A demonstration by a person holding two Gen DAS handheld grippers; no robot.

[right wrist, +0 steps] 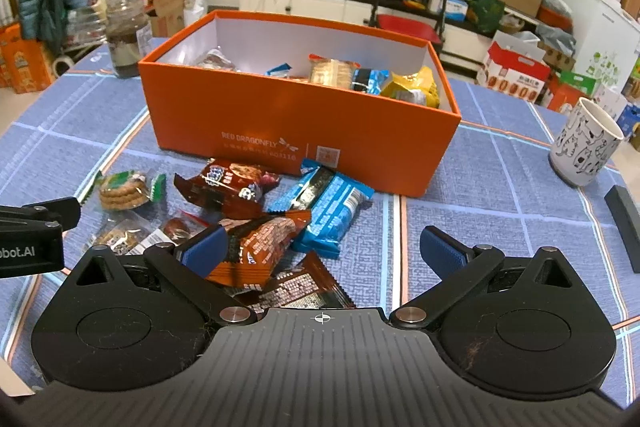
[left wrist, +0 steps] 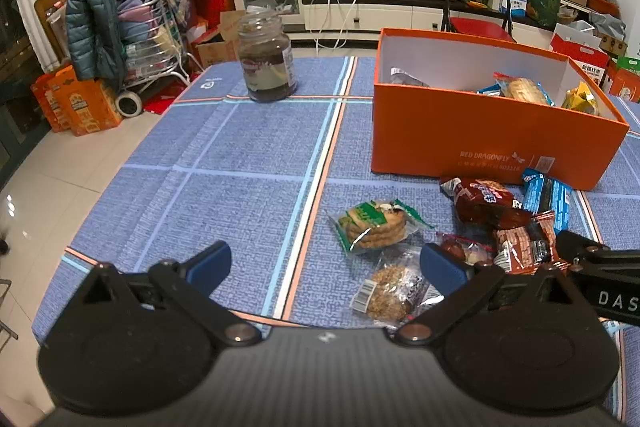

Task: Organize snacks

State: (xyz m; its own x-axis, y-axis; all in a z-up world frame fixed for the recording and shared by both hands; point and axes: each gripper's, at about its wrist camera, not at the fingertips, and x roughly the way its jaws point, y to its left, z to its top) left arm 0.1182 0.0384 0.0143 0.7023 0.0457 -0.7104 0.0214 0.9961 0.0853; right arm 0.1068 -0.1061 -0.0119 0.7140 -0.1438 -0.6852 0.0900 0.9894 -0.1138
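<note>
Step in hand, prob. picking loose snacks: right gripper [right wrist: 322, 247], jaws apart & empty, hangs over the brown packets [right wrist: 256, 247]; left gripper [left wrist: 326, 265], jaws also apart, sits beside the round cookie pack [left wrist: 390, 293] at its 3 o'clock. Next move likely needs a close on one packet, then a lift to the orange box [right wrist: 304, 123] at 12 o'clock, already part-filled. Blue plaid tablecloth [left wrist: 224, 155] w/ jar [left wrist: 267, 57] at 11 o'clock, mug [right wrist: 584, 143] at 2; cluttered living room beyond.

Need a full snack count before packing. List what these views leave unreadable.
- Box floor: its near wall hides lower snacks, both views.
- Brown wrapper: right gripper body covers its near end.
- Jar label: blurred, both views.
- Black bar: cut by right edge.
</note>
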